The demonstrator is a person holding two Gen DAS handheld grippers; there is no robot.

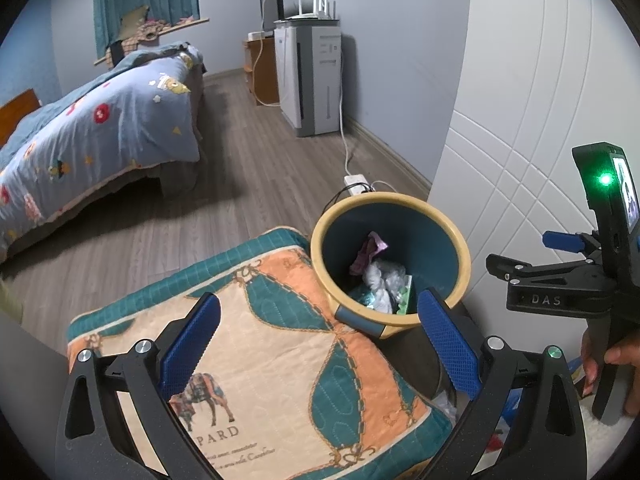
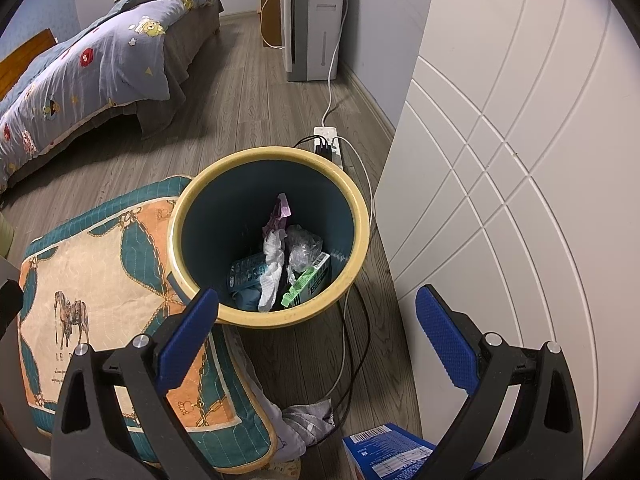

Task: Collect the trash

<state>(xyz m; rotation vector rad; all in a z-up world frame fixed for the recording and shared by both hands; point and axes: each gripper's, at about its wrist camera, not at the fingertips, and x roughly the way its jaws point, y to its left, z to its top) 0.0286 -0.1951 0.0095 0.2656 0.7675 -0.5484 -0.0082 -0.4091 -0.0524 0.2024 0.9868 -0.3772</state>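
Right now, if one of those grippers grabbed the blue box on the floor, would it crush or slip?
The blue box looks like thin printed cardboard, so it would probably be light and might dent under a hard squeeze. Its flat faces should suit the ribbed pads of the right hand-held gripper, so slipping seems unlikely. Whether it is full cannot be told.

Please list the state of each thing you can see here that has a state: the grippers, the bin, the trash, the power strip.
Left gripper: open, empty.
Right gripper: open, empty, above the floor near the bin.
Bin: upright, no lid, partly filled.
Green box: inside the bin, tilted.
Blue box: on the floor, not yet collected.
Power strip: plugs inserted.
Cushion: lying flat beside the bin.
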